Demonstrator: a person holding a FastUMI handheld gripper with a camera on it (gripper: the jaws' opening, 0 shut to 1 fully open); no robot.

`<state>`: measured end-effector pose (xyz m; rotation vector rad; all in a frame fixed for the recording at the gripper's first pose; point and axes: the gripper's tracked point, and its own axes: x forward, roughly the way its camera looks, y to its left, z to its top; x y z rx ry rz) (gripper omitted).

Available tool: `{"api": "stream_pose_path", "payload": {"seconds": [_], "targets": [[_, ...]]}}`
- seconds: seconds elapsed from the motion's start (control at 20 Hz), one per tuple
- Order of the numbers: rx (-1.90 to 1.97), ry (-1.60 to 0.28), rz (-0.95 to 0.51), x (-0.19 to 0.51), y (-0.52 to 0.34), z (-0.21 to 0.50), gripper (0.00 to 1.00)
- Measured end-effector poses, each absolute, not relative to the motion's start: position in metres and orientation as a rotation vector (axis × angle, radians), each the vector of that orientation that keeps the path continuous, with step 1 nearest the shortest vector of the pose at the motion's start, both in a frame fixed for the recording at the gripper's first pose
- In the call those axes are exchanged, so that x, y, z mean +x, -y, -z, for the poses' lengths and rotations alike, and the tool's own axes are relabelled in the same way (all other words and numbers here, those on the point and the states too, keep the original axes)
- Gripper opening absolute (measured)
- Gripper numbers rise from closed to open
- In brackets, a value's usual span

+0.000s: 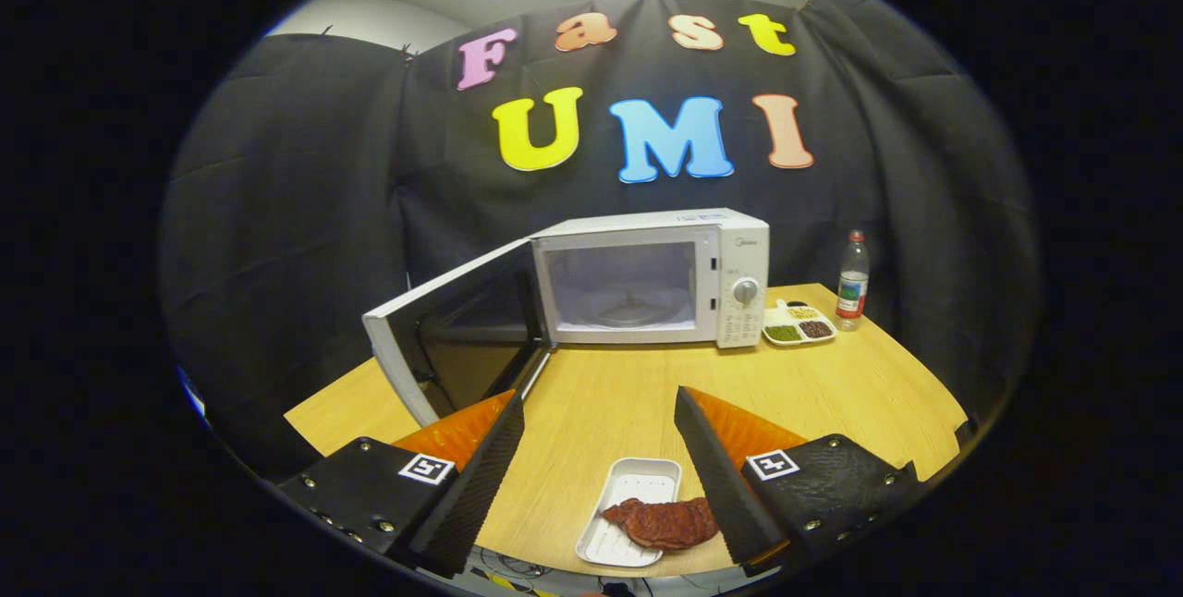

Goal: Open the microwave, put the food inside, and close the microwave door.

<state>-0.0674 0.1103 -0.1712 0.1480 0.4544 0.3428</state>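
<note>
A white microwave (pixel 652 278) stands at the back of the wooden table (pixel 628 403), its door (pixel 457 334) swung wide open to the left and its cavity bare with the glass turntable showing. A small white tray (pixel 621 512) holding a reddish-brown piece of meat (pixel 664 523) lies near the table's front edge, low between my fingers and closer to the right one. My gripper (pixel 599 408) is open, held above the table, with nothing between its fingers. The left fingertip sits just in front of the open door's lower corner.
To the right of the microwave sits a divided plate (pixel 799 324) with small portions of grains, and a plastic water bottle (pixel 852 281) stands beyond it. The table's right and front edges curve close by. Black cloth walls the booth behind.
</note>
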Motion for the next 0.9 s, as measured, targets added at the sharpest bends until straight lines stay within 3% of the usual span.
{"api": "stream_pose_path", "payload": {"seconds": [0.75,0.8,0.9], "targets": [[0.48,-0.712,-0.103,-0.1,-0.053,0.274,0.98],[0.5,-0.73,-0.094,-0.102,-0.053,0.28,0.96],[0.542,-0.761,-0.085,-0.105,-0.053,0.288,0.8]]}}
